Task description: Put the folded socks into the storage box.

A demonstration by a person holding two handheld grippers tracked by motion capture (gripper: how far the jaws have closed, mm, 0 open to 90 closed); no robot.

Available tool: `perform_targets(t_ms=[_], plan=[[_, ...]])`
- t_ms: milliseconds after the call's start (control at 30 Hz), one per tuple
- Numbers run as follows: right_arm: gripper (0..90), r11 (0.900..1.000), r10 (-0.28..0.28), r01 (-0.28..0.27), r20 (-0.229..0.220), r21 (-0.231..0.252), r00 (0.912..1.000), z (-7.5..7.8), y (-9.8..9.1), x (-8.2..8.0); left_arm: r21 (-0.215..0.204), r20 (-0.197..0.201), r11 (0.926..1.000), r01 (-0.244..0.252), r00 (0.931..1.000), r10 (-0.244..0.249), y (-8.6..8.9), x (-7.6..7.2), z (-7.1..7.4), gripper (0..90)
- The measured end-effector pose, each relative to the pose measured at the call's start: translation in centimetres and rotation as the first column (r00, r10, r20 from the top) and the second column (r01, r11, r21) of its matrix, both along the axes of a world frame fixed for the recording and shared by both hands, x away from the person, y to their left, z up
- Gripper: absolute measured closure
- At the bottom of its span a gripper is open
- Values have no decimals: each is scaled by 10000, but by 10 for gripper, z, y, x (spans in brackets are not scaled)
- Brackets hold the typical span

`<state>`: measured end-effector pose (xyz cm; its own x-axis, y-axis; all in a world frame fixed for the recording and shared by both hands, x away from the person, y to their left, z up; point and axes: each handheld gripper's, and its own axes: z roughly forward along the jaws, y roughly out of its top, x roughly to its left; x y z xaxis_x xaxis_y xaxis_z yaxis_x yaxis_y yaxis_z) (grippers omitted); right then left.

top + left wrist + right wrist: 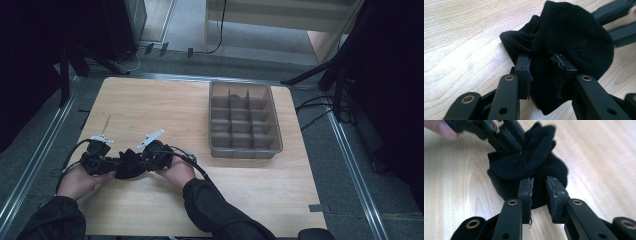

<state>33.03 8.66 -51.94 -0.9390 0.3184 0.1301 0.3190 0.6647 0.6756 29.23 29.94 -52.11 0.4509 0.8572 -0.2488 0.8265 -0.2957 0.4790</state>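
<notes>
We see a black sock bunched on the wooden worktop, near its front left. Left tongs clamp a fold of it between their pads. Right tongs straddle the opposite end; whether their pads press the fabric, we cannot tell. Grey divided tray sits well apart, right. We read no labels or writing.

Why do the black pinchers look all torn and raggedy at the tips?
The pads inside the right gripper have frayed, ragged edges, and the left gripper has them too. They look worn. Both are pinching the bunched black sock.
</notes>
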Motion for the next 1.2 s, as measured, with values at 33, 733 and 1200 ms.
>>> perform_targets(t_ms=[33, 733, 1200], plan=[[738, 10000, -28, 28, 36, 91, 10000, 4, -2, 1, 18, -11, 10000, -27, 10000, 27, -1, 0, 0, 673], [898, 9997, -259, 257, -401, -33, 9989, 20, 11, -3, 234, 143, 9997, -42, 9999, 38, 2, -1, 0, 702], [891, 9987, -474, 460, -609, -233, 9970, -11, -2, 3, 72, 199, 9999, -79, 9998, 77, 1, -1, -2, 724]])
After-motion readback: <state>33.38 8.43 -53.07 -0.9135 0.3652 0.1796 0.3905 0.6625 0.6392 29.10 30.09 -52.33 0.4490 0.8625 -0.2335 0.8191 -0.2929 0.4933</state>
